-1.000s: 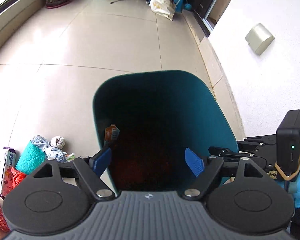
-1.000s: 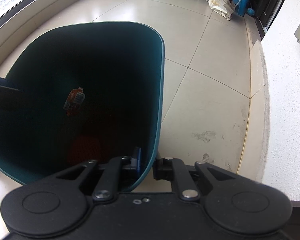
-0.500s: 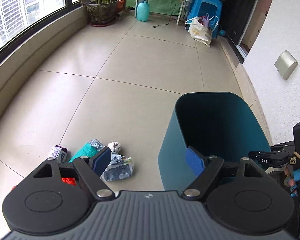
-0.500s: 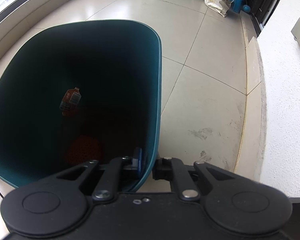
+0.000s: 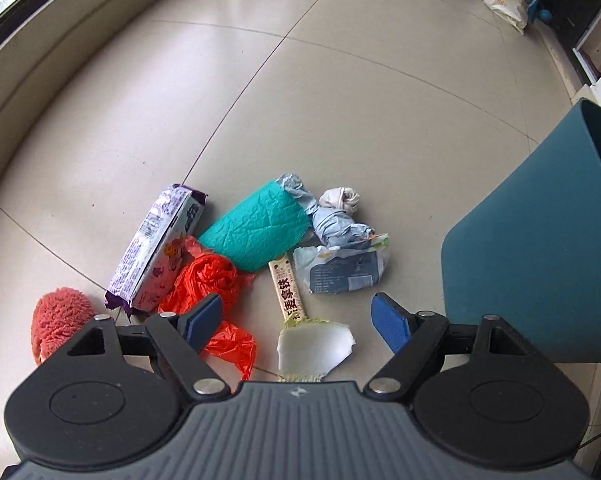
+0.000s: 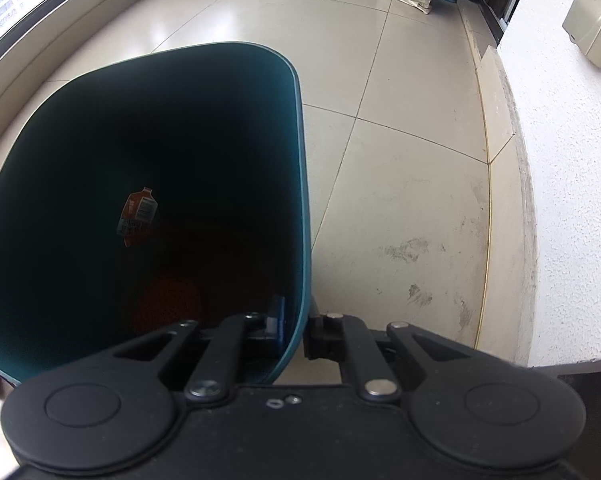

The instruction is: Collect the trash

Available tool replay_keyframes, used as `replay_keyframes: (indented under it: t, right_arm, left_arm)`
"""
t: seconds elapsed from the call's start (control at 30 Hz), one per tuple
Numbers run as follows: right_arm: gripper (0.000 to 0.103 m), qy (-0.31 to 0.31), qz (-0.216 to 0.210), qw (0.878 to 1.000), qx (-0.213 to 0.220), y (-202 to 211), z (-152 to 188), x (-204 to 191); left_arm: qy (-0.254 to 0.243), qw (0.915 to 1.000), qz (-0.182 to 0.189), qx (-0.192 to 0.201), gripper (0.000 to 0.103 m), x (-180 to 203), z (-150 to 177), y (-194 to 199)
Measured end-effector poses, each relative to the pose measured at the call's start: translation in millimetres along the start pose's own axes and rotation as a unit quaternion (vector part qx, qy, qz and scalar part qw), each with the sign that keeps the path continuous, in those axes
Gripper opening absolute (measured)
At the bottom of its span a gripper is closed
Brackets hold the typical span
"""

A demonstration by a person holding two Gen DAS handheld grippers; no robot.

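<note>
Left gripper [image 5: 296,318]: jaws wide apart with nothing between the blue pads, hanging over the near edge of the litter pile on the floor.
Right gripper [image 6: 296,326]: clamped on the near right wall of the bin, one pad inside, the other outside.
Bin [image 6: 300,168]: dark teal, open top; in the left wrist view it stands at the right [image 5: 540,248], just beside the pile.
Inside the bin: an orange carton [image 6: 137,216] against the left inner wall, and a dim reddish shape [image 6: 168,304] at the bottom, too dark to name.
Floor [image 5: 340,92]: pale tiles with thin seams; scuff marks show near the wall in the right wrist view.
Purple packet [image 5: 156,248]: lies at the left of the pile, long side running far to near.
Teal paper roll [image 5: 256,232]: middle of the pile, touching the purple packet's far corner.
Red plastic bag [image 5: 212,284]: crumpled, near the left pad, partly under it in the view.
Stick sachet [image 5: 286,290]: beige with dark print, between the red bag and the white pouch.
White pouch [image 5: 342,270]: flattened, right of the sachet.
Blue-grey crumpled paper [image 5: 336,224]: far side, with a white wad [image 5: 340,198] touching it.
Torn white piece [image 5: 314,348]: nearest, midway between the pads.
Red fuzzy item [image 5: 58,318]: far left, apart from the packet.
</note>
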State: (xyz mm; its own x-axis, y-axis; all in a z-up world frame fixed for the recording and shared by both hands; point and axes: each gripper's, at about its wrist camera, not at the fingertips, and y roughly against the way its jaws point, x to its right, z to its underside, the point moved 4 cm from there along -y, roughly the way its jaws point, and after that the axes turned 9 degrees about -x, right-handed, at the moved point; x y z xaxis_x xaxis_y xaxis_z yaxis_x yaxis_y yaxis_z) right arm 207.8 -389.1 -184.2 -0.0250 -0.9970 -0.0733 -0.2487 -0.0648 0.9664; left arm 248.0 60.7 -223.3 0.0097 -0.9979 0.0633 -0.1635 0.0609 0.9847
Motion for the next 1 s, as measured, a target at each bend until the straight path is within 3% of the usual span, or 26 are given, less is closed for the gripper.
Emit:
replay_keyframes:
  t: [0.07, 0.23, 0.4, 0.67, 0.73, 0.8, 1.0]
  right_arm:
    - [0.007, -0.003, 0.000, 1.000, -0.001, -0.4, -0.3, 0.2]
    - [0.007, -0.001, 0.004, 1.000, -0.008, -4.9, -2.3, 0.0]
    - [0.007, 0.001, 0.005, 1.000, -0.012, -9.2, -3.9, -2.1]
    - [0.007, 0.006, 0.002, 1.000, -0.015, -14.2, -5.9, -1.7]
    - [0.007, 0.007, 0.001, 1.000, -0.015, -13.4, -5.8, -1.7]
    - [0.007, 0.007, 0.000, 1.000, -0.015, -12.9, -5.1, -1.2]
    - [0.007, 0.005, -0.003, 1.000, -0.014, -12.4, -4.8, 1.0]
  left_arm:
    - [0.006, 0.9995, 0.020, -0.024, 0.081, -9.3, 1.3, -23.5]
    - [-0.011, 0.9967, -0.034, -0.073, 0.081, -7.3, 13.0, -84.0]
    - [-0.007, 0.9931, -0.031, -0.113, 0.081, -8.5, 21.7, -132.9]
    - [-0.009, 0.9893, -0.028, -0.143, 0.080, -7.4, 26.6, -172.5]
    - [-0.004, 0.9878, -0.025, -0.153, 0.066, -9.7, 28.1, -181.1]
    - [0.007, 0.9857, -0.024, -0.167, 0.043, -13.5, 30.5, -188.6]
    - [0.015, 0.9896, -0.014, -0.142, 0.012, -14.5, 33.2, -180.3]
